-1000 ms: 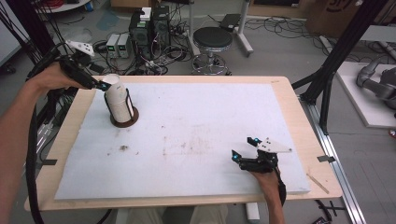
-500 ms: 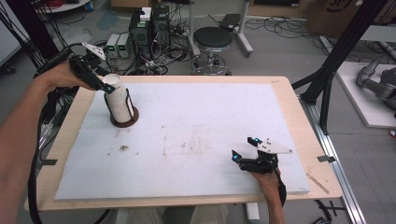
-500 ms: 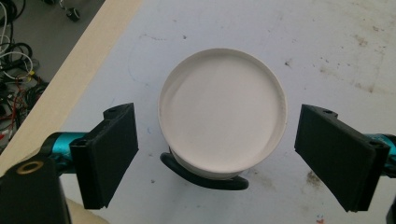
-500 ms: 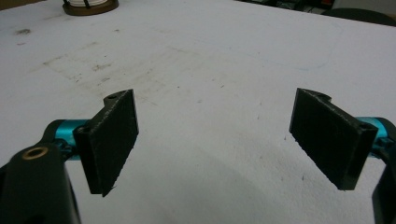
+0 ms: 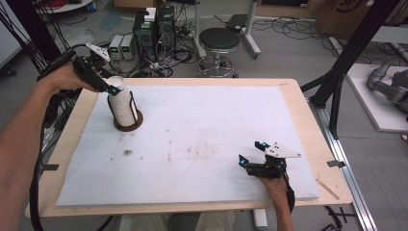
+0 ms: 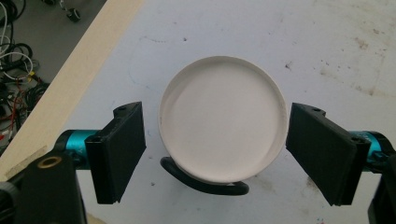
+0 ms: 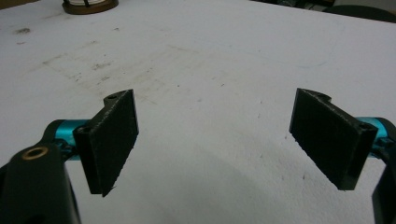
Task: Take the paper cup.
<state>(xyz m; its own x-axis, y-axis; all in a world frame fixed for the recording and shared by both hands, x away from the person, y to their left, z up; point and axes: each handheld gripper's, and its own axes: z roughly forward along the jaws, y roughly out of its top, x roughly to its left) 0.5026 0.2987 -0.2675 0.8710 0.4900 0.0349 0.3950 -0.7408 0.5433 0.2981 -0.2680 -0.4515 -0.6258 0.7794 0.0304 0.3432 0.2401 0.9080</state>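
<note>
A white cup [image 5: 123, 102] stands at the back left of the white mat, in a dark wire holder on a brown round base [image 5: 130, 124]. My left gripper [image 5: 108, 88] hangs over the cup's top. In the left gripper view the cup's round top [image 6: 223, 119] lies between the two pads [image 6: 122, 151], with a narrow gap on each side. The jaws have just been closing and do not press on it. A black loop [image 6: 205, 184] shows under the cup. My right gripper [image 5: 250, 153] rests at the front right, open and holding nothing [image 7: 215, 135].
The white mat [image 5: 207, 130] covers most of the wooden table [image 5: 288, 89] and carries dark smudges near its middle. The table's left edge runs close beside the cup. Beyond the table are a stool [image 5: 219, 41], boxes and cables on the floor.
The left hand has shifted a little at the cup's top and its jaws stand narrower around it. The right gripper has not moved.
</note>
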